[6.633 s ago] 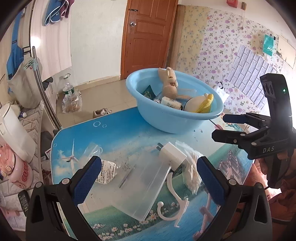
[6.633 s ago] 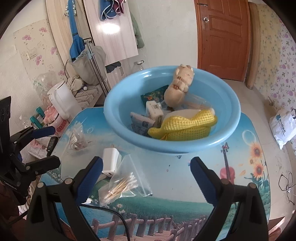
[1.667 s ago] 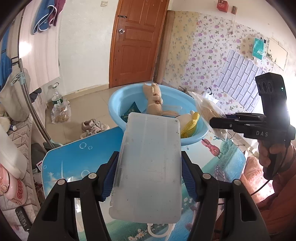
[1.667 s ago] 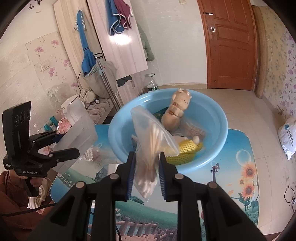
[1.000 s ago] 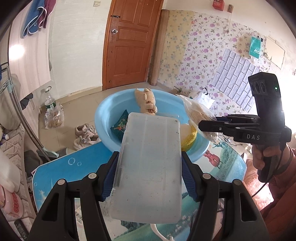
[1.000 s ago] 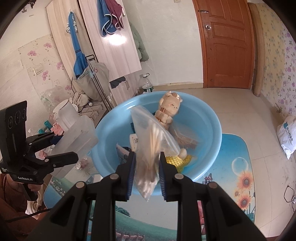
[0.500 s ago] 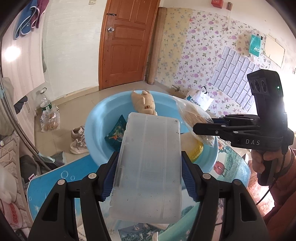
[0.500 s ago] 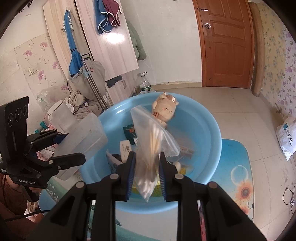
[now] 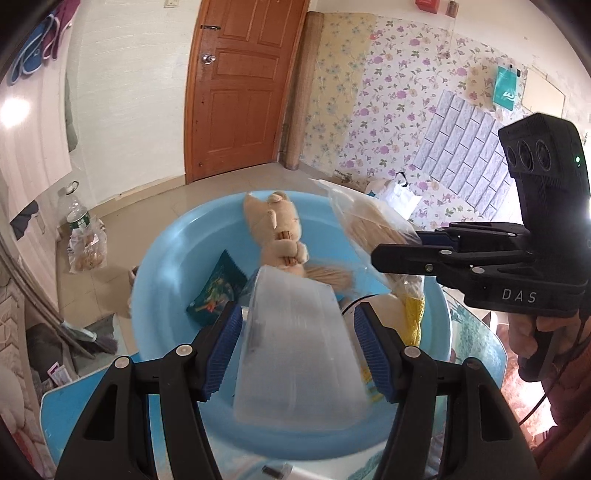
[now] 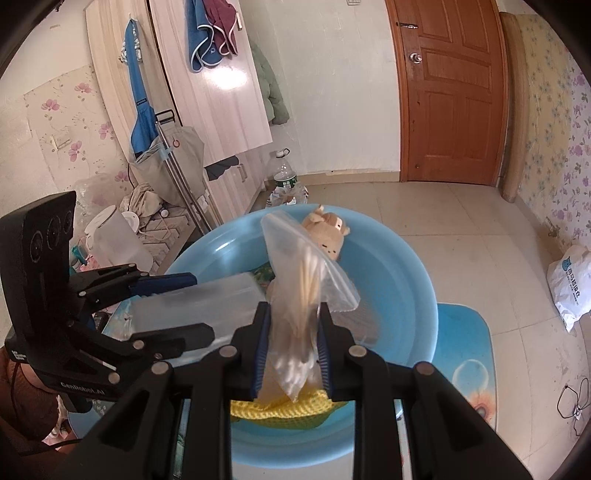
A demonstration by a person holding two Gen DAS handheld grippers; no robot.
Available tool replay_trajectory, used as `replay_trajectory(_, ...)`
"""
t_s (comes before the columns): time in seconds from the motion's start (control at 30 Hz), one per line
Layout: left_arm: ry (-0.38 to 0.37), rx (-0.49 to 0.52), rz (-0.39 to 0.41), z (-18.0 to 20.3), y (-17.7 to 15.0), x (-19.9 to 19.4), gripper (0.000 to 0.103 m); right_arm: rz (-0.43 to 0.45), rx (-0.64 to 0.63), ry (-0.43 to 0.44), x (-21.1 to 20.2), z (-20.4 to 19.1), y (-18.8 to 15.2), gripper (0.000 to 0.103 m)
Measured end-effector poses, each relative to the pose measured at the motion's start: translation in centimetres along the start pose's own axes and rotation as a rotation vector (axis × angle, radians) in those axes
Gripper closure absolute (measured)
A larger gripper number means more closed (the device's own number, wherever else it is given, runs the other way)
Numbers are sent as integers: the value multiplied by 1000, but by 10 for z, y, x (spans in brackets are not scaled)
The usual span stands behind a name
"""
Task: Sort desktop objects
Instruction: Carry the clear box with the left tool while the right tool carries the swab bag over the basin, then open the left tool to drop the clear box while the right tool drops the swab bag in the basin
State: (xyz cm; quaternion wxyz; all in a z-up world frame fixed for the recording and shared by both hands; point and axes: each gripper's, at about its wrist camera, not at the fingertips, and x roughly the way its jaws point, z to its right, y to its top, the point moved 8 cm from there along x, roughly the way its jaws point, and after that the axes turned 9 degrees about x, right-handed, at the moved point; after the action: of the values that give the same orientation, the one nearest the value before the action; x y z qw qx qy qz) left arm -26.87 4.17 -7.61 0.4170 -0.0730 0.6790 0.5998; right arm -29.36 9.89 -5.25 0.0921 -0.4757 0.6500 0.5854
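Holding a translucent plastic box, the left gripper hangs over the blue basin; the right gripper pinches a bag of swabs above its middle; a plush toy already lies inside, both releases remain

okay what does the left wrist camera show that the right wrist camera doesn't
Only the left wrist view: the teal sign on the floral wall, and a broom on the floor.

Only the right wrist view: towels hanging on the wardrobe, and a sunflower print on the table.

Both: the blue basin, plush toy, clear plastic box in the left hand-held gripper, and bag of sticks in the right hand-held gripper.
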Motion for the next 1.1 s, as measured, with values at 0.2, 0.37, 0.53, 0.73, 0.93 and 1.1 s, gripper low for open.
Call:
replay_trajectory(0.2,-24,29,54,15,17,-11,36,-1,1,-11,-1,-3,1,80)
replay_trajectory(0.37,-10,34,67,17,15,-28,29,-19,1,-20,1,-5,-2,79)
replay_trajectory(0.53,18,10,50,12,8,-43,21,-13,10,-31,-4,-10,-2,76)
replay_trajectory(0.73,55,9,51,13,2,-66,10,2,31,-72,-13,-13,-4,52)
replay_trajectory(0.93,81,10,51,14,-4,-85,6,13,45,-96,-26,-17,-10,50)
replay_trajectory(1.1,109,17,34,13,-20,-94,5,4,42,-101,-34,-24,-23,50)
